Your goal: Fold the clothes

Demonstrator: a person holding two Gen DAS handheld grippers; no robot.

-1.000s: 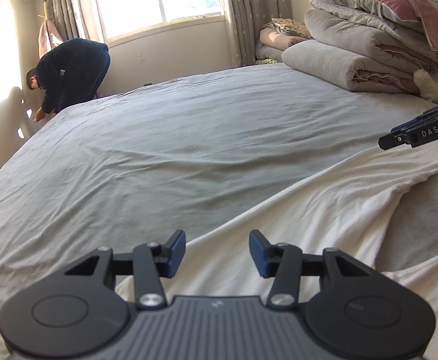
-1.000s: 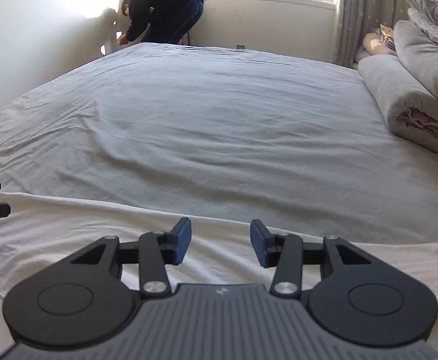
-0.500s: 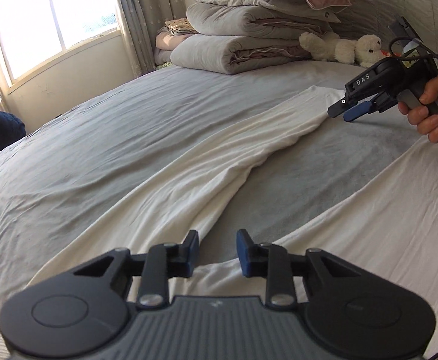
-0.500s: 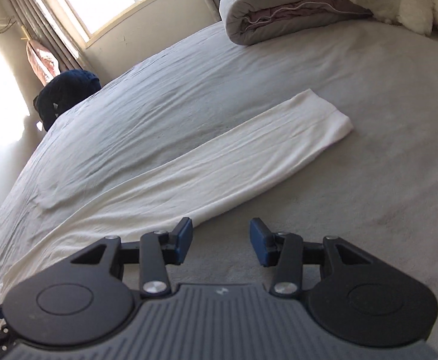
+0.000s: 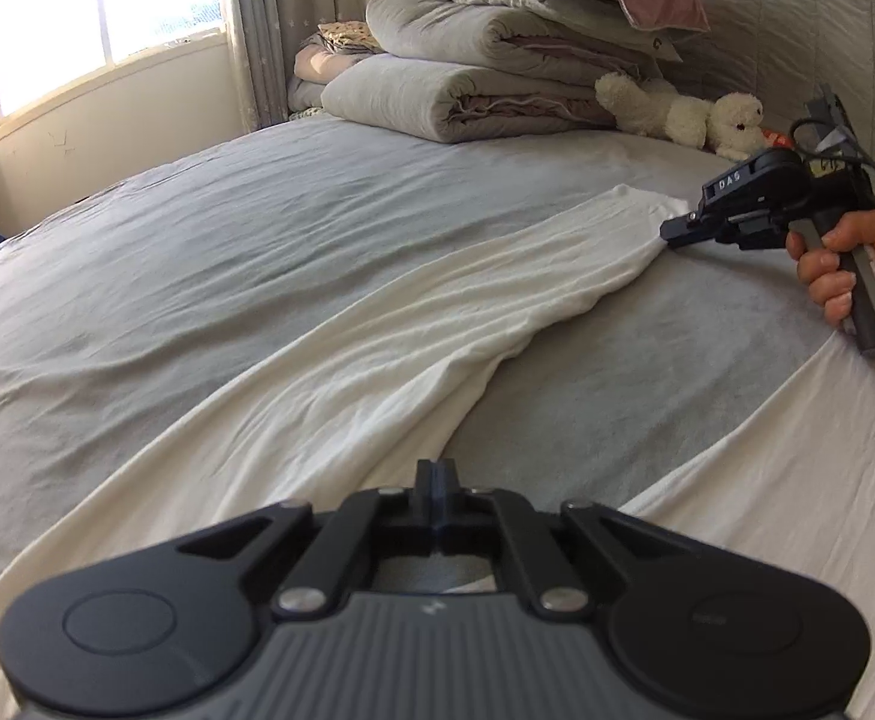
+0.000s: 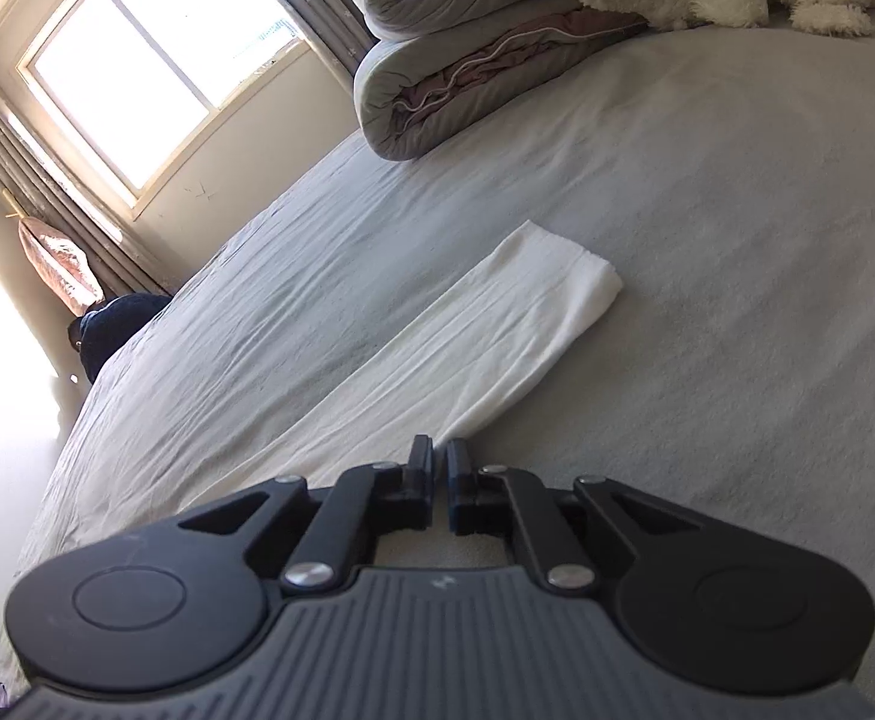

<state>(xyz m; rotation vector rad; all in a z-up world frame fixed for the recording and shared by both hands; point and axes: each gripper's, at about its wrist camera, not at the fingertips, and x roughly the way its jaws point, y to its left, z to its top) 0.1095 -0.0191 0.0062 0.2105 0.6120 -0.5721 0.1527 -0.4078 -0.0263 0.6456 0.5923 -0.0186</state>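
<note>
At lower centre of the left wrist view, the left tool (image 5: 435, 476) has just pressed its jaws together, pinching the near edge of the white garment (image 5: 341, 396) where its sleeve meets the body. From there the sleeve (image 5: 497, 294) runs up and to the right across the grey bed (image 5: 209, 228). At its far end, in the right of the frame, the right tool (image 5: 674, 235), gripped by a hand (image 5: 857, 264), has just closed on the cuff edge; the right wrist view shows its jaws nearly together with white cloth at their tips. Folded quilts (image 5: 485, 78) and a plush toy (image 5: 677, 111) sit at upper right.
</note>
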